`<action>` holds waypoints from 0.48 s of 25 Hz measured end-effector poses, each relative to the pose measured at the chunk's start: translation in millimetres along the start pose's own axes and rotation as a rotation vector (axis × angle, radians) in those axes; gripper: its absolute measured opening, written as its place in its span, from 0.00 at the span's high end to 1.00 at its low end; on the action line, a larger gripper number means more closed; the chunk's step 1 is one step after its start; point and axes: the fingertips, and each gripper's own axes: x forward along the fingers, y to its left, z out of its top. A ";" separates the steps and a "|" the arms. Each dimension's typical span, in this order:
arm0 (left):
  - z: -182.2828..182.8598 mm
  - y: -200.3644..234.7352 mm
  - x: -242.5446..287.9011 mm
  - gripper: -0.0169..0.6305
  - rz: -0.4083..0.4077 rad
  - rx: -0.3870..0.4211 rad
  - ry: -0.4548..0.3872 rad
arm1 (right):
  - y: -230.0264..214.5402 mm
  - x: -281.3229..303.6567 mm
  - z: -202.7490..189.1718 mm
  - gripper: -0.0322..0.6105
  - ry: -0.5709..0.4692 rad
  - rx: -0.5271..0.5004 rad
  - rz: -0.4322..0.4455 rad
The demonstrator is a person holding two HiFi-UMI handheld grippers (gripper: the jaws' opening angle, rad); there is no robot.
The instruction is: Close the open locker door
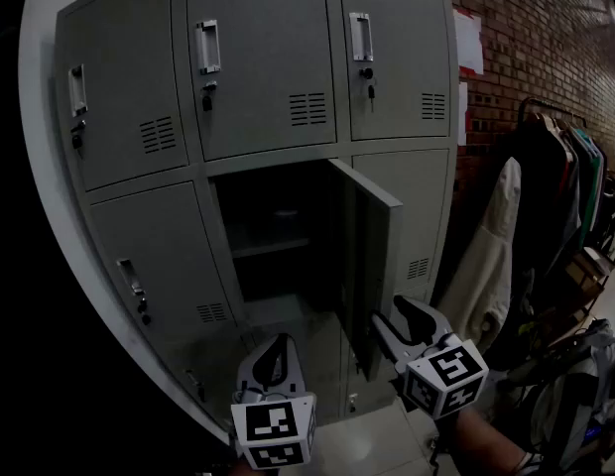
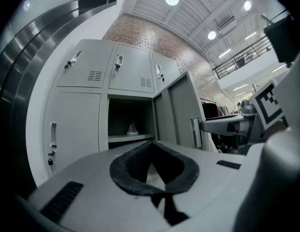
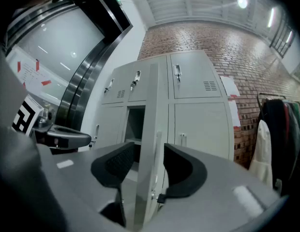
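Grey steel locker door (image 1: 375,266), lower middle bay, hangs ajar rightward, probably light, stiff and free-swinging, so push its free edge, which right gripper (image 1: 392,317) straddles with jaws spread, left gripper (image 1: 273,357) clenched on nothing.

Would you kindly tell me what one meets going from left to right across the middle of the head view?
Closed lower-left locker door → open compartment → open locker door → closed lower-right locker door → white garment → dark hanging clothes.

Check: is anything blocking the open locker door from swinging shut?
Nothing visible does. The door edge stands between the right gripper's open jaws, and the compartment mouth is clear; a small object sits back on its shelf.
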 end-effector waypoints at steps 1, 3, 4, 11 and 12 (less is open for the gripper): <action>-1.0 1.3 2.3 0.97 -0.002 -0.002 0.001 | 0.9 4.0 -2.2 0.66 0.005 -0.003 0.005; -3.1 4.2 6.2 0.97 -0.004 -0.005 0.002 | 2.6 12.2 -7.2 0.66 0.018 -0.008 0.014; -4.3 5.8 7.8 0.97 -0.005 -0.006 0.003 | 3.3 16.3 -10.0 0.66 0.026 -0.007 0.018; -15.7 25.1 9.1 0.97 0.005 -0.018 0.020 | 25.9 35.3 -13.1 0.68 0.024 0.024 0.068; -17.4 29.5 8.9 0.97 0.010 -0.021 0.023 | 36.0 38.6 -12.7 0.69 0.026 0.018 0.090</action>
